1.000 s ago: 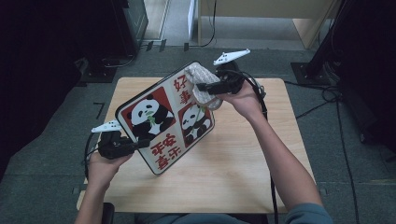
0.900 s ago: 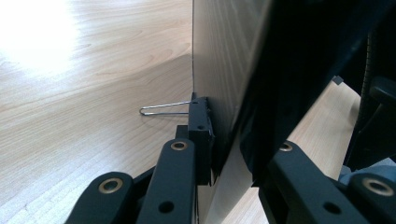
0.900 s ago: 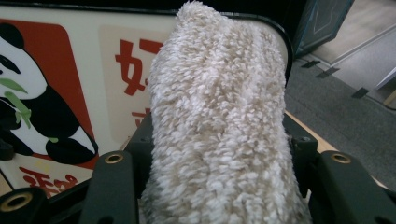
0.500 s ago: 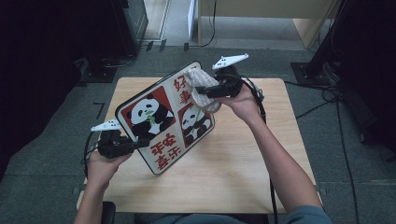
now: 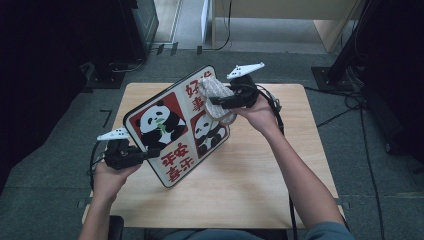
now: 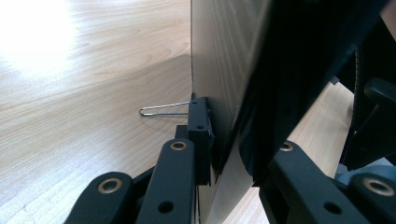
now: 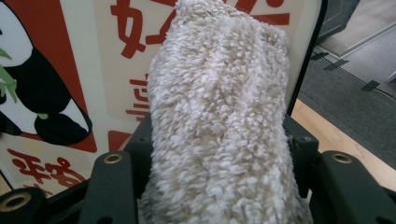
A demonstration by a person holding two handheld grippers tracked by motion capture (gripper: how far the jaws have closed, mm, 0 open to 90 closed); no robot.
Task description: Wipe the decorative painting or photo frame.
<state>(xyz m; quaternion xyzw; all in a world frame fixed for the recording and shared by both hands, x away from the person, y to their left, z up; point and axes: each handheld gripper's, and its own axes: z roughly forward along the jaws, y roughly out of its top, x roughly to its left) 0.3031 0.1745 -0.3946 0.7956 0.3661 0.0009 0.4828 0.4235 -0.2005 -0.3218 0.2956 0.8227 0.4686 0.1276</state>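
Observation:
A panda sign board [image 5: 170, 125] with red characters stands tilted on its lower corner over the wooden table [image 5: 260, 190]. My left gripper [image 5: 145, 154] is shut on the board's lower left edge; in the left gripper view the jaws clamp the board's thin edge [image 6: 224, 70] beside a black clip and wire stand [image 6: 163, 109]. My right gripper [image 5: 220, 102] is shut on a fluffy white cloth [image 5: 216, 92] that lies against the board's upper right face. In the right gripper view the cloth [image 7: 219, 116] bulges between the jaws in front of the board [image 7: 70, 70].
Dark equipment [image 5: 65, 75] stands left of the table and more of it to the right. Cables [image 5: 350, 100] lie on the grey floor at the right. A wooden cabinet [image 5: 280, 20] is at the back.
My right gripper with the cloth has slid slightly down and left across the board's upper right part. The left gripper and the board have kept still.

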